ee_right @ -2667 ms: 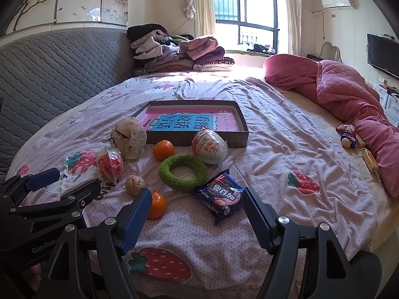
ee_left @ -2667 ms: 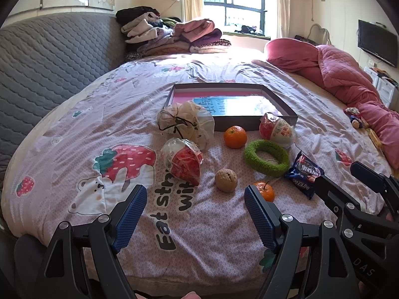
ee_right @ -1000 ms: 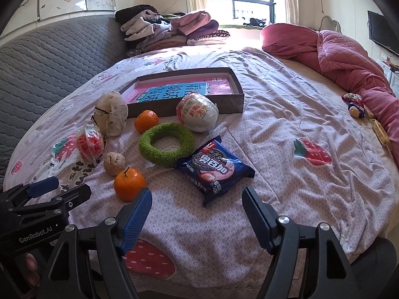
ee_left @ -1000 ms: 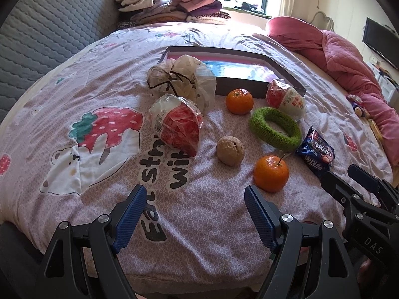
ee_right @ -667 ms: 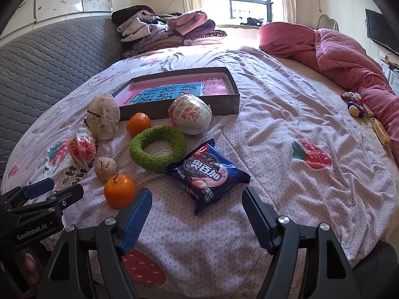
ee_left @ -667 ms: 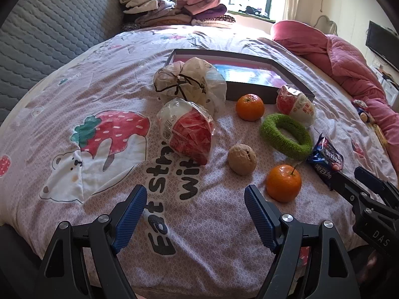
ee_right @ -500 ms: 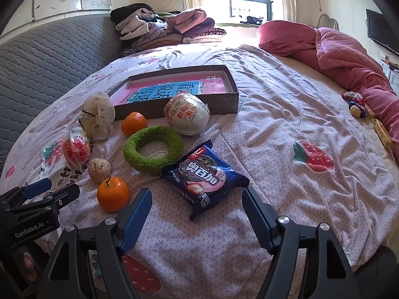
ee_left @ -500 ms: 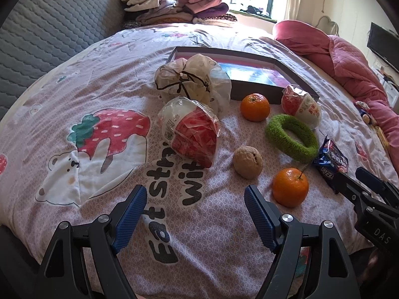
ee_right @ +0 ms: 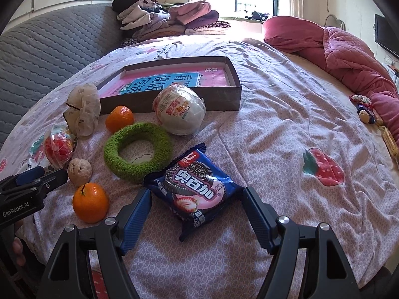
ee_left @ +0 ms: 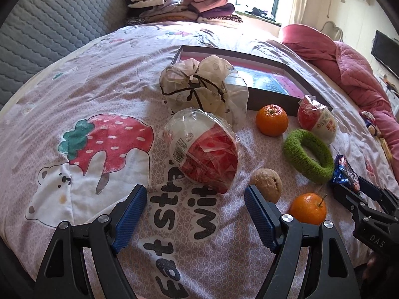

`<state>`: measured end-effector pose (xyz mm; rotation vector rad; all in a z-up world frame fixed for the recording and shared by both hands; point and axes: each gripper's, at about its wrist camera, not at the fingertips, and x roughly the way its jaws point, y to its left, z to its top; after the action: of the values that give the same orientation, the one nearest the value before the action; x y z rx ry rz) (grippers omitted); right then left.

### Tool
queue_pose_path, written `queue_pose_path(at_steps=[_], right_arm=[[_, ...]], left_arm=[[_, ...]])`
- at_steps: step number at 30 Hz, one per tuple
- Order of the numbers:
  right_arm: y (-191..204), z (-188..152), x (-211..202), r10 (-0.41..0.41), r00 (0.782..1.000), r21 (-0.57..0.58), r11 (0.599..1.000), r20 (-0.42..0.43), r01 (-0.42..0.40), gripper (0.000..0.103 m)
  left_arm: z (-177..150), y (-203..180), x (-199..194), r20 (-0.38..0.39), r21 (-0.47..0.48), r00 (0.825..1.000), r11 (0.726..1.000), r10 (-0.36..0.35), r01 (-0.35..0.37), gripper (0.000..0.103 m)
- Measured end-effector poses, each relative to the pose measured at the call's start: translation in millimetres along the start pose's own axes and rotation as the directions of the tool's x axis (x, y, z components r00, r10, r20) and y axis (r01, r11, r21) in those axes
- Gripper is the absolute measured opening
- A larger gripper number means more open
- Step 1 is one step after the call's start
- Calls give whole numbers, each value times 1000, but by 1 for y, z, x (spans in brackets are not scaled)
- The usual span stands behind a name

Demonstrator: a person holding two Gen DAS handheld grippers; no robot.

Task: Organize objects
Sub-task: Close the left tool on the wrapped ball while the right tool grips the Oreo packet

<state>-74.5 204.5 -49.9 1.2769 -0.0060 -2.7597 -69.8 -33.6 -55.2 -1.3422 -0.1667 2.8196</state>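
Note:
Objects lie on the bed in front of a shallow cardboard box (ee_right: 235, 92), also in the left wrist view (ee_left: 274, 102). My left gripper (ee_left: 194, 204) is open, just short of a red-and-white wrapped ball (ee_left: 203, 149); a walnut (ee_left: 266, 184) sits by its right finger. My right gripper (ee_right: 197, 206) is open, its fingers either side of the near end of a blue cookie packet (ee_right: 194, 189). Also here: a green knitted ring (ee_right: 137, 149), two oranges (ee_right: 91, 205) (ee_right: 119, 118), a white wrapped ball (ee_right: 179, 111) and a tied beige bag (ee_left: 202, 89).
A grey quilted headboard (ee_left: 49, 25) runs along the left. Folded clothes (ee_right: 169, 17) are piled at the far end. A pink quilt (ee_right: 349, 49) lies along the right side, with a small toy (ee_right: 364, 109) beside it. The bed's front edge is just under both grippers.
Both grippers have moved forward and lower toward the objects, still open. The left has closed in on the red-and-white ball, the right on the cookie packet. No object has moved.

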Motion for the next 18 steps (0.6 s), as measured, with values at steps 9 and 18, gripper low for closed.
queue_pose_path(at_steps=[9, 18], right_arm=[[-2, 10, 17, -17, 1000, -47, 999, -6, 17, 74], [-9, 13, 23, -10, 1000, -31, 999, 0, 10, 74]], left_arm=[[14, 2, 9, 22, -2, 1000, 1000, 22, -22, 81], [23, 1, 16, 39, -14, 999, 1000, 18, -17, 81]])
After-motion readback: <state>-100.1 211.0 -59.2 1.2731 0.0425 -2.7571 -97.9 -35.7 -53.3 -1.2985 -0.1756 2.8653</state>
